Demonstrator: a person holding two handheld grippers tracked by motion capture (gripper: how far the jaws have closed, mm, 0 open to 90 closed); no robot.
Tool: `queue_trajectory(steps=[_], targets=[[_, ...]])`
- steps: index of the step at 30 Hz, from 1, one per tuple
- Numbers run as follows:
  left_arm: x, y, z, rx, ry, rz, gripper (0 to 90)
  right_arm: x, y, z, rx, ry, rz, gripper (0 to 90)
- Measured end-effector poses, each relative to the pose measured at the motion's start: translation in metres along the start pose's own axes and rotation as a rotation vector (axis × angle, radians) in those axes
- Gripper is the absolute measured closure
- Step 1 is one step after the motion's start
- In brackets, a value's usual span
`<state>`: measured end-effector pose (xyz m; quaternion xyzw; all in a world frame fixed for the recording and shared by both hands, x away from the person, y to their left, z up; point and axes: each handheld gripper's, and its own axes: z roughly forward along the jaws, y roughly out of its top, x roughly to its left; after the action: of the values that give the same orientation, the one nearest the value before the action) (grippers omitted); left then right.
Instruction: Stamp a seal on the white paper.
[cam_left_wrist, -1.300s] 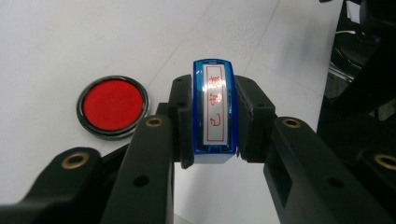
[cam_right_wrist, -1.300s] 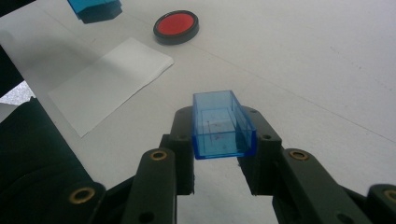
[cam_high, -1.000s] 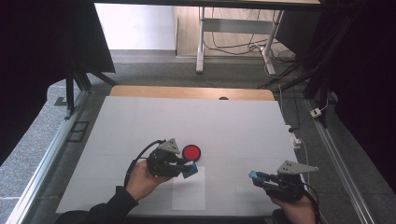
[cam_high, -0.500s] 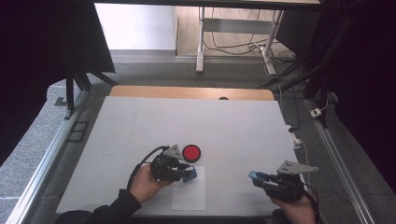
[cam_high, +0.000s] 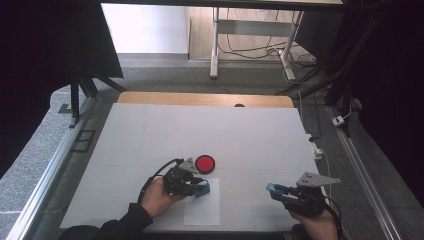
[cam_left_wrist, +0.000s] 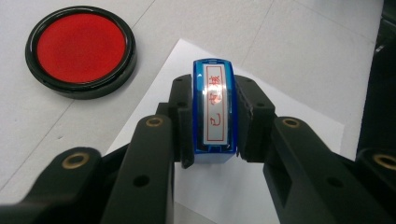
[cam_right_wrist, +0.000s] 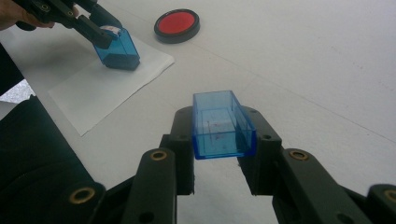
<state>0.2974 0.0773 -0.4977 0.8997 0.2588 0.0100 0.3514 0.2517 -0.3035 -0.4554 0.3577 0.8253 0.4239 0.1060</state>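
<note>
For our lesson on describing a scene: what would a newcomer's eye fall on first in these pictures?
First, the red ink pad in its round black case, bright against the white table. Just in front of it, the left gripper is shut on a blue stamp with a red-lettered label, pressed down onto a white sheet of paper. At the table's near right, the right gripper grips the stamp's clear blue cap.
</note>
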Motion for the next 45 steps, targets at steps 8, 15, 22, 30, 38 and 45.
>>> queue_trajectory(steps=[8, 15, 22, 30, 38, 45], targets=[[-0.006, -0.001, 0.001, 0.007, 0.032, 0.043, 70.9, 0.000, 0.000, 0.000, 0.001, 0.002, 0.001, 68.5], [-0.012, -0.001, 0.001, 0.011, 0.064, 0.054, 71.0, 0.001, 0.000, 0.001, 0.002, 0.001, 0.001, 68.5], [-0.019, 0.000, 0.002, 0.021, 0.102, 0.080, 71.0, 0.001, 0.000, 0.001, 0.007, 0.001, -0.001, 68.5], [-0.011, -0.002, 0.002, 0.003, 0.061, 0.028, 71.0, 0.001, 0.001, 0.001, 0.011, -0.002, -0.003, 68.5], [0.004, -0.006, 0.002, -0.031, -0.020, -0.061, 70.9, 0.001, 0.001, 0.001, 0.012, -0.002, -0.004, 68.5], [0.003, -0.005, 0.002, -0.027, -0.014, -0.060, 70.9, 0.001, 0.001, 0.001, 0.012, -0.002, -0.004, 68.5]])
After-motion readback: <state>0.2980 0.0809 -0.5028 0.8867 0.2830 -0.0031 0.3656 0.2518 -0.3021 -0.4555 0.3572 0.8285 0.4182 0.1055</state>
